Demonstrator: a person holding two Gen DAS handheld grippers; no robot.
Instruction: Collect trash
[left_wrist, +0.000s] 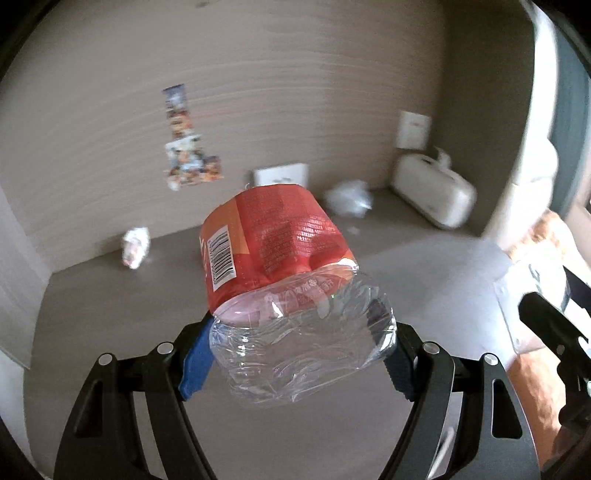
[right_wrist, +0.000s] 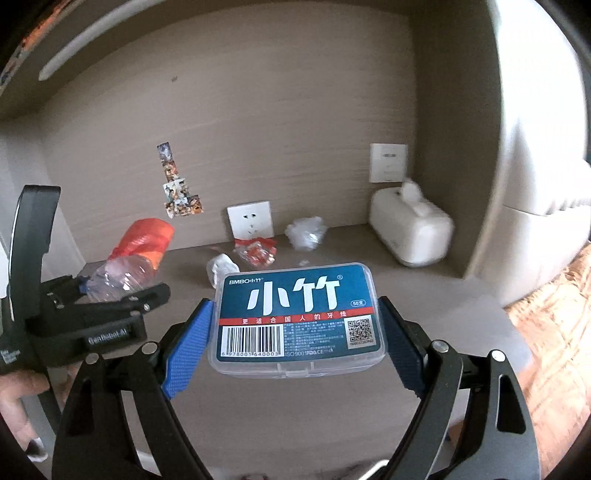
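Note:
My left gripper (left_wrist: 295, 354) is shut on a crushed clear plastic bottle (left_wrist: 288, 295) with a red-orange label, held above the grey desk (left_wrist: 110, 314). It also shows in the right wrist view (right_wrist: 122, 288), with the bottle (right_wrist: 140, 247) in it. My right gripper (right_wrist: 295, 332) is shut on a clear plastic floss box (right_wrist: 297, 317) with a blue label, held above the desk. On the desk lie a crumpled white paper (left_wrist: 135, 246) (right_wrist: 221, 267), a red-and-clear wrapper (right_wrist: 256, 251) and a crumpled clear plastic bag (left_wrist: 349, 201) (right_wrist: 306, 232).
A white tissue box (left_wrist: 434, 194) (right_wrist: 410, 229) stands at the back right corner. Wall sockets (right_wrist: 250, 219) (right_wrist: 388, 162) and stickers (right_wrist: 177, 184) are on the back wall. A side wall closes the desk on the right. Wooden floor (right_wrist: 554, 325) shows at the right.

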